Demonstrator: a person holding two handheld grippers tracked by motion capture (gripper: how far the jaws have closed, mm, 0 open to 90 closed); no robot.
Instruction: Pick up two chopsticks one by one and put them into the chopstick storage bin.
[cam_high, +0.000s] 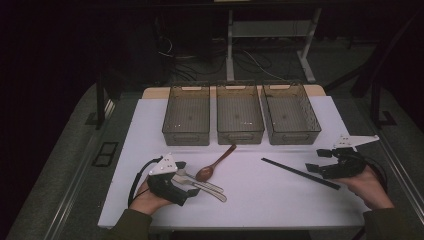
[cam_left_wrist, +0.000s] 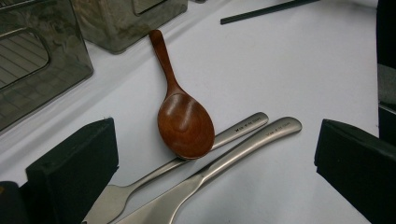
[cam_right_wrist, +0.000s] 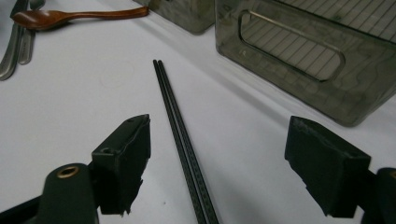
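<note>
White worktop in a dark room, cutlery laid out before three bins.

The worktop (cam_high: 280, 195) carried three clear grey bins (cam_high: 239, 119) side by side along its far edge; beyond it lay dark floor with cables and desk legs. Near the right edge the right hand-held gripper (cam_high: 320, 161) stood released, its jaws apart on either side of the black chopsticks (cam_right_wrist: 180, 135), pads not touching them. Toward the near left corner the left hand-held gripper (cam_high: 181, 181) was also released over a fork (cam_left_wrist: 140, 184) and knife (cam_left_wrist: 224, 163), with the wooden spoon (cam_left_wrist: 184, 121) resting on the fork handle.
</note>
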